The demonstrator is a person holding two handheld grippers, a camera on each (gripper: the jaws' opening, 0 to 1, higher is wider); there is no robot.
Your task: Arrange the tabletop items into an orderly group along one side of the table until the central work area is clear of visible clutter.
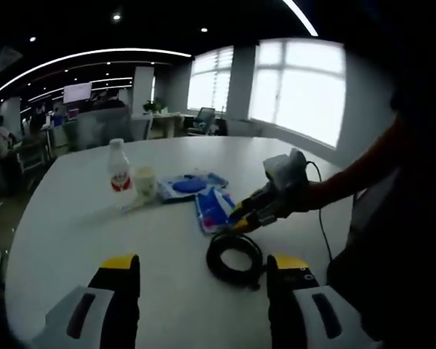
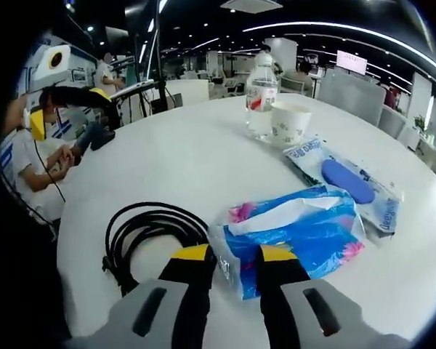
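Note:
A blue tissue pack lies on the white table, and my right gripper is shut on its near corner. From the left gripper view, the right gripper reaches in from the right onto the tissue pack. A black cable coil lies just ahead of my left gripper, which is open and holds nothing. In the right gripper view the cable coil sits left of the jaws. Further back stand a water bottle, a paper cup and a flat blue wipes pack.
The bottle, cup and wipes pack cluster on the table's far part. The left gripper hangs off the table edge at the upper left. Office desks, chairs and windows surround the table.

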